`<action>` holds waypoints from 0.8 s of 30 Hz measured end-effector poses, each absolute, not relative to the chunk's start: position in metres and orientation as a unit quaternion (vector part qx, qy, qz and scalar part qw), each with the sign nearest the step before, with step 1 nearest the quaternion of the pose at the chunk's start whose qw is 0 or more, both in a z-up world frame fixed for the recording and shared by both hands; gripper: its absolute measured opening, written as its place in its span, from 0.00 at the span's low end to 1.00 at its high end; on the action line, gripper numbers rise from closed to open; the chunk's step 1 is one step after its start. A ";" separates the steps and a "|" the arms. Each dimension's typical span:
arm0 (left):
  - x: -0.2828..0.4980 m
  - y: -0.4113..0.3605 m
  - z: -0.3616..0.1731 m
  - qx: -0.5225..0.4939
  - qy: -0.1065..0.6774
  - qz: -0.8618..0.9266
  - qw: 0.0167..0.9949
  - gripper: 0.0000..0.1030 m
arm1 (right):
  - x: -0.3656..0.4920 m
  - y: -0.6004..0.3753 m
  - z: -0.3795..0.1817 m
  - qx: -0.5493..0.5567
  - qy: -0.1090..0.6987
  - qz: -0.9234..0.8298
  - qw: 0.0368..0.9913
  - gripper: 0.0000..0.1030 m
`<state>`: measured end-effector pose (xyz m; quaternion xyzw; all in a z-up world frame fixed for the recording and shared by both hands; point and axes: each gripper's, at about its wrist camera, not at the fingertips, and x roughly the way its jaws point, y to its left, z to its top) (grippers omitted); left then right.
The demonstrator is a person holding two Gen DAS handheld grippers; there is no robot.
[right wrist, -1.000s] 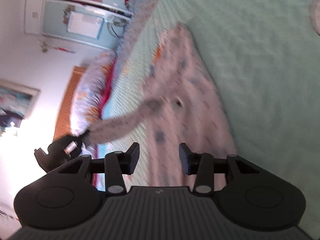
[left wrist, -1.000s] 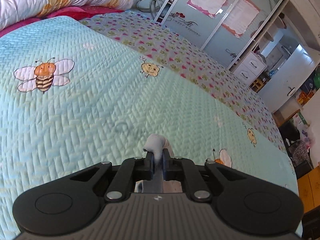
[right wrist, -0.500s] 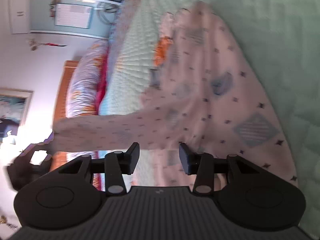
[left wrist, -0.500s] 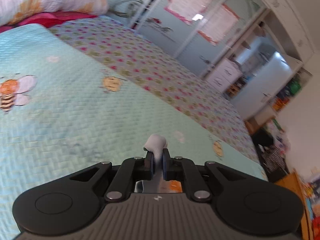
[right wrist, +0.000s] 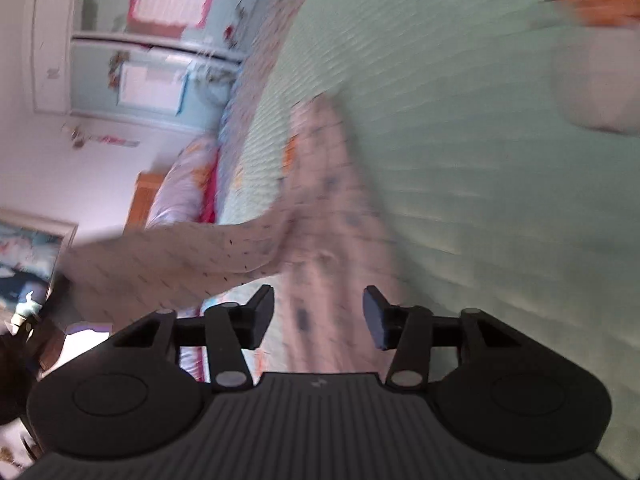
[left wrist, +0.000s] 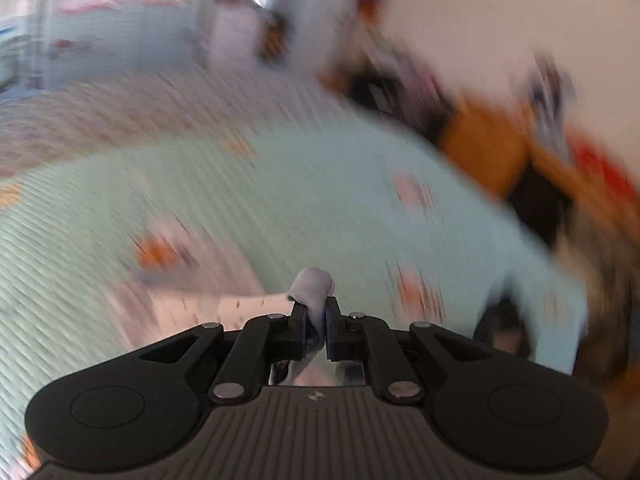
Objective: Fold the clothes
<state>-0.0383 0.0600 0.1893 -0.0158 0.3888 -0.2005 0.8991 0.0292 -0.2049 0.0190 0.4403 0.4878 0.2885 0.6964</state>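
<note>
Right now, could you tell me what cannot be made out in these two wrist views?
- Left wrist view: motion blur smears the bedspread and the room beyond; its prints are unreadable.
- Left wrist view: the left gripper pinches a pale cuff; the gripper body hides the cloth below.
- Right wrist view: the garment is blurred, and its near end is hidden behind the right gripper, whose jaws are opening with nothing gripped.
- Right wrist view: the sleeve ends in blur at the left edge.

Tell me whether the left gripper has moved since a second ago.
Yes. The left gripper, shut on the sleeve, swung right along the bed, from the pillow end towards its foot.
</note>
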 end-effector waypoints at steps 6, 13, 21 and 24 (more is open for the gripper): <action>-0.071 -0.007 0.093 0.054 0.478 -0.193 0.855 0.11 | -0.025 -0.261 -0.004 0.456 0.496 0.261 0.692 0.53; -0.108 0.053 0.098 -0.145 0.447 -0.112 0.876 0.36 | -0.028 -0.261 0.010 0.434 0.471 0.308 0.704 0.53; -0.122 0.112 0.074 -0.331 0.435 0.003 0.837 0.38 | -0.029 -0.238 0.009 0.395 0.489 0.347 0.696 0.53; -0.119 0.117 0.071 -0.362 0.442 0.005 0.821 0.38 | -0.032 -0.236 0.008 0.409 0.501 0.349 0.678 0.53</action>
